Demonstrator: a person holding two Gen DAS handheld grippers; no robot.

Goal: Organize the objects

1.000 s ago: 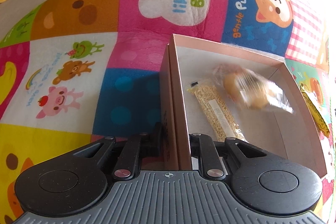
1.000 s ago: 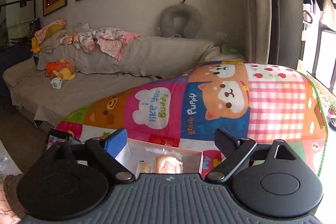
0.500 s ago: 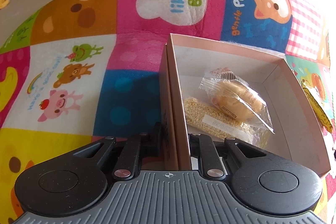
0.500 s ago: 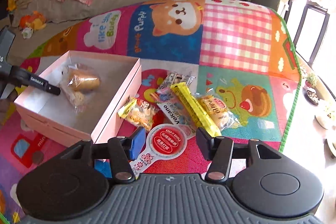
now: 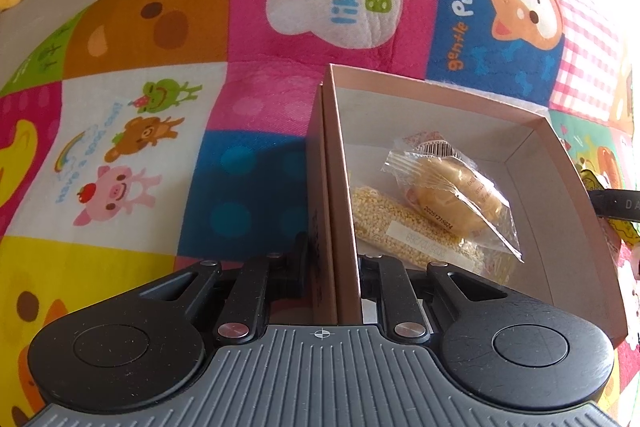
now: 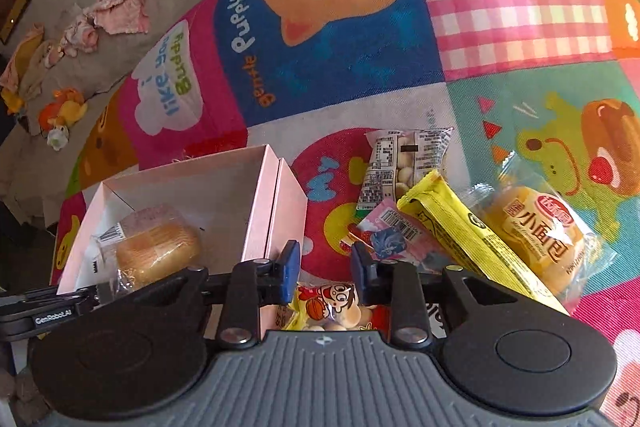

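Pink box (image 5: 440,99) wall pinched in left fingers (image 5: 298,259); right fingers (image 6: 289,263) narrowed over cartoon snack bag (image 6: 328,307).

Right gripper (image 6: 325,263) jaws pinch a cartoon snack packet (image 6: 326,309) beside the pink box (image 6: 280,203).

Your left gripper (image 5: 335,267) points steeply down, its two black fingers (image 5: 298,255) drawn close and clamped on the side wall of the pink box (image 5: 440,99), one finger on each side. Your right gripper (image 6: 325,259) also tilts down, its blue-padded fingers (image 6: 289,263) pinching the top of a cartoon snack bag (image 6: 328,307).
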